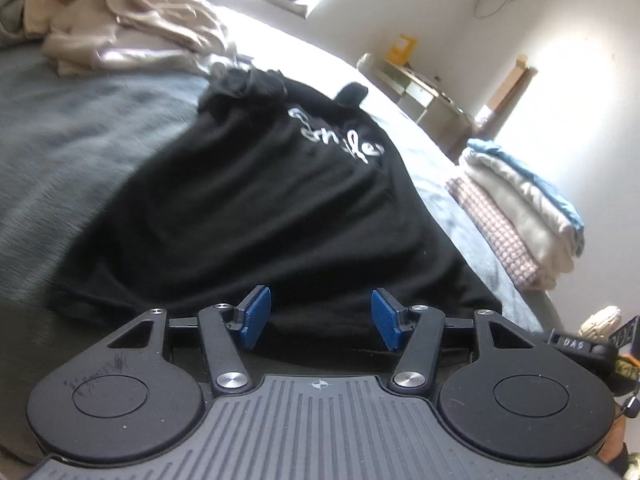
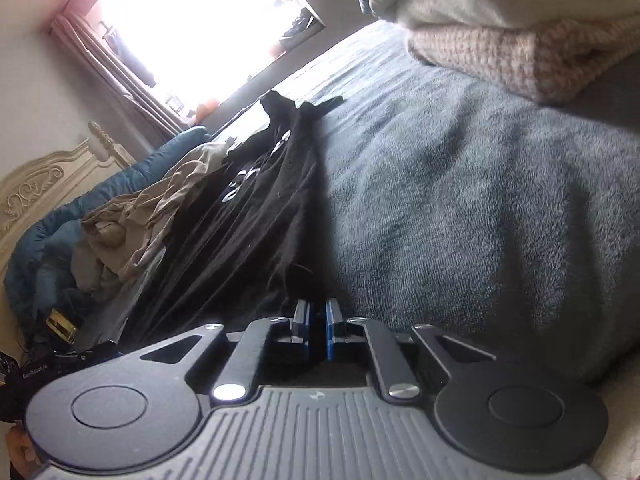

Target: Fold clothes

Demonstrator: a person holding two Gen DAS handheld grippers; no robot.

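Left gripper (image 1: 321, 317): spread wide, empty, shirt (image 1: 248, 200) just ahead.
Right gripper (image 2: 317, 330): nearly closed; whether it pinches the shirt's edge, cannot tell.

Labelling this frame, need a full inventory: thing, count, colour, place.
black T-shirt: 1, black with white script, flat mid-bed
bed blanket: 1, dark grey, under everything
unfolded clothes heap: 1, beige, far end of bed
folded stack: 1, cream, blue, pink check, bed edge
duvet: 1, teal, by headboard
headboard: 1, cream, carved
window: 1, bright
left tool: open, at shirt hem
right tool: nearly shut at shirt edge; grip unclear
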